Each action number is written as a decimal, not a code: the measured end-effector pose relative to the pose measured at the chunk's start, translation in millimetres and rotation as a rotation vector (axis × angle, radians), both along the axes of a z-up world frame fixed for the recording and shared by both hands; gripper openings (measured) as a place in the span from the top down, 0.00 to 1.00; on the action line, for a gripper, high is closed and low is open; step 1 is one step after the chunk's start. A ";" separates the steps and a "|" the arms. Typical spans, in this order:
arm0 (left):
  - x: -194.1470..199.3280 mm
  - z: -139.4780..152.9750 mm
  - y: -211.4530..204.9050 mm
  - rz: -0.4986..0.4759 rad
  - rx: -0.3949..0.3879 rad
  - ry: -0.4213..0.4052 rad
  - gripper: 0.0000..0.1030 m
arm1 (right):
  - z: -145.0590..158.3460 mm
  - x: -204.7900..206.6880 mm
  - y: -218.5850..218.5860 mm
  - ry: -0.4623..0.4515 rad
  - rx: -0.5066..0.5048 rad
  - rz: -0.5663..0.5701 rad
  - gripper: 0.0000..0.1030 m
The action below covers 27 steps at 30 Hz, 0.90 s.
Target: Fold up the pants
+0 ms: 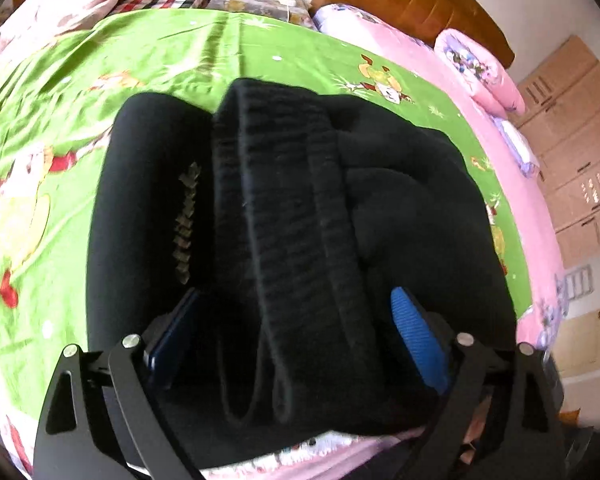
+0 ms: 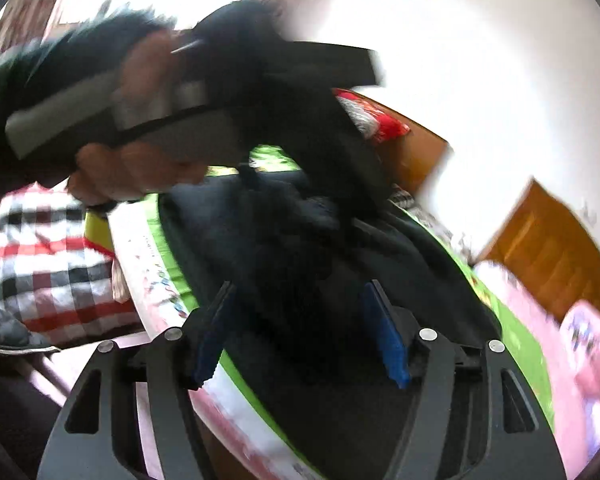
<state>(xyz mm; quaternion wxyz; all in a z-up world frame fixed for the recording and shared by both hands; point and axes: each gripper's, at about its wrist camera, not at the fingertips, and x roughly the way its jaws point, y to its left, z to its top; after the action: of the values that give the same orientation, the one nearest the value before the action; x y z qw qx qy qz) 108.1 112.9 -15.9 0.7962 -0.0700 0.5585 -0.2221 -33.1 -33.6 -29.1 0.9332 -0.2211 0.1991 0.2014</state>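
Bed, green cartoon sheet over pink bedding, was the work surface; I noted pillows and a wooden headboard at its far end.

Pants, black, lay on the green sheet as a compact bundle, ribbed waistband doubled and running toward me along the middle, a pale printed strip on the panel to one side. I judged the folding largely done: the garment was gathered into a short stack, not spread at length. Its right side looked lumpy and rumpled, so smoothing or one last fold probably remained.

Left gripper, jaws spread wide, straddled the near end of the bundle; blue pads stood clear of the cloth on both sides, nothing pinched.

Right gripper, jaws parted, hung over the same dark cloth near the bed's edge; in that blurred view I saw no grip.

Hand of the person, holding the other tool, showed beyond it.
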 end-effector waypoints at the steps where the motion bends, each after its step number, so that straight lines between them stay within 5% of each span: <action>1: -5.2 0.6 7.7 0.013 -0.018 0.001 0.09 | 3.0 0.7 -10.4 0.004 0.024 -0.020 0.37; 7: -36.2 14.4 29.5 0.054 -0.115 -0.021 0.08 | 8.5 1.9 -78.6 0.046 0.207 -0.143 0.31; 10: -34.0 7.0 24.8 0.035 -0.186 0.044 0.08 | 7.0 2.4 -88.8 0.056 0.260 -0.168 0.31; 15: -15.3 1.7 11.4 0.043 -0.201 0.040 0.12 | 5.0 2.4 -92.3 0.053 0.282 -0.166 0.31; 21: -8.1 -7.0 -12.2 -0.002 -0.081 -0.012 0.30 | 0.6 -6.6 -108.6 0.041 0.309 -0.185 0.26; 23: -8.1 -7.9 -11.5 0.002 -0.112 -0.019 0.54 | -6.2 -15.4 -113.4 0.028 0.290 -0.183 0.17; 27: -18.0 1.3 -2.8 0.034 -0.165 -0.060 0.67 | -25.6 -33.0 -120.9 0.056 0.254 -0.197 0.12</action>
<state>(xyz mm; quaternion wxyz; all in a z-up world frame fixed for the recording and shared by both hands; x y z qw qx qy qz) 90.1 110.1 -14.6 0.8077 -0.1382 0.5129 -0.2558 -66.0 -154.5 -54.7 0.9630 -0.0752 0.2188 0.1384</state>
